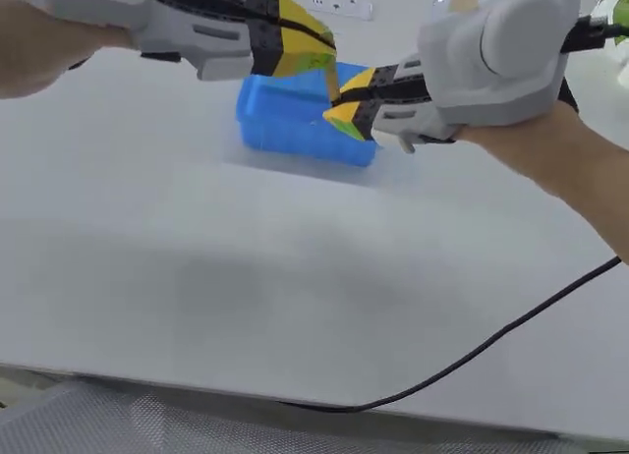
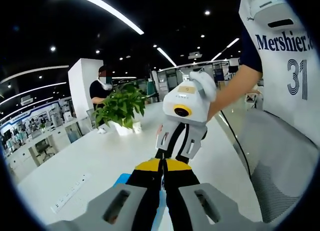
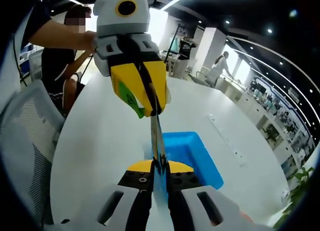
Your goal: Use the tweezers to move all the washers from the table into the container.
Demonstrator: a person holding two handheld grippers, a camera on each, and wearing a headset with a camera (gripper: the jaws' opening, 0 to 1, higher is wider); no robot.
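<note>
The white counter (image 1: 295,277) spreads across the head view. A blue rectangular container (image 1: 285,120) with an open top sits on it at twelve o'clock. Above the container the two grippers meet tip to tip, the left claw (image 1: 329,49) reaching in from ten o'clock and the right claw (image 1: 337,113) from two o'clock. A black cable (image 1: 472,351) curves over the counter at five o'clock. Between the claws run the tweezers (image 3: 156,136), a thin, pale pair with the arms pressed close together. Each claw is pinched narrow on one end of them, over the container.
</note>
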